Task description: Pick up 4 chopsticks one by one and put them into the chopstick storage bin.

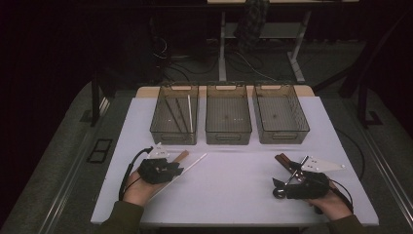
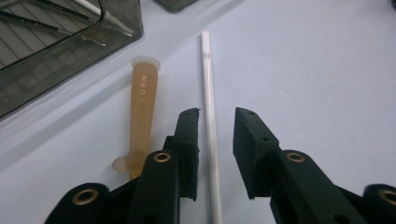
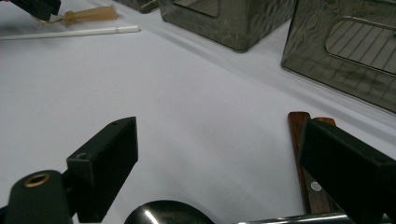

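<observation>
Black jaws of the left claw [image 2: 216, 154] straddle the white straw [image 2: 208, 107] on the worktop [image 2: 317, 70] — not yet pinching; closing off-centre could roll it toward the amber handle [image 2: 142, 116] alongside.

the left gripper [image 1: 171, 169] sits over a white straw [image 1: 187, 167] near the left bin [image 1: 174, 115]. the right gripper [image 1: 285, 183] rests by a spoon [image 1: 280, 193].

Lab/test room: white table [image 1: 243, 185], desk frames w/ loose cables [image 1: 243, 61] behind.
</observation>
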Tool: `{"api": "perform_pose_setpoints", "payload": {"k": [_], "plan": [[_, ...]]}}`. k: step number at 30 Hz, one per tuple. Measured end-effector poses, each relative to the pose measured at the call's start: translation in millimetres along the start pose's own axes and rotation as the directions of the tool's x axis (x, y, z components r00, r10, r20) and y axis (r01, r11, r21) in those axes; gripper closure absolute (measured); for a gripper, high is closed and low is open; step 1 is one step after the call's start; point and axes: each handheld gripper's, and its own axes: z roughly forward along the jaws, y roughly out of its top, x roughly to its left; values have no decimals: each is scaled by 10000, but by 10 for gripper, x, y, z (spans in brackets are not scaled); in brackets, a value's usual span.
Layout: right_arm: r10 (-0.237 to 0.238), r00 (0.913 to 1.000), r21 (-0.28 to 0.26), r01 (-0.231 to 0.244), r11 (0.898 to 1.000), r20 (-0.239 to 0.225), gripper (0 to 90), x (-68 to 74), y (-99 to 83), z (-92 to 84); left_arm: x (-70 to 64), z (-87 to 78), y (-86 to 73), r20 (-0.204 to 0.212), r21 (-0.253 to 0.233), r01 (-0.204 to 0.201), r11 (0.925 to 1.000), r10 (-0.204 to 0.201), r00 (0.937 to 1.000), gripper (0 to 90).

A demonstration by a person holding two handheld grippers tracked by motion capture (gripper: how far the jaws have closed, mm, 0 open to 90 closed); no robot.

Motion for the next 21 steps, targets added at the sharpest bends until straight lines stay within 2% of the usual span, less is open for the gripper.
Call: {"api": "perform_pose_setpoints", "payload": {"k": [5, 12, 21], "plan": [[-68, 10000, 41, 68, 10000, -1, 116, 6, 1, 5, -6, 58, -10, 83, 371, 39, 9993, -42, 10000, 742], [-139, 9999, 83, 139, 9999, 24, 115, 6, -1, 5, 8, 91, -28, 192, 533, 152, 9985, -162, 9997, 772], [-175, 9998, 107, 174, 9998, 41, 115, 8, 1, 5, 1, 145, -39, 141, 895, -19, 9960, 7, 9999, 799]]}}
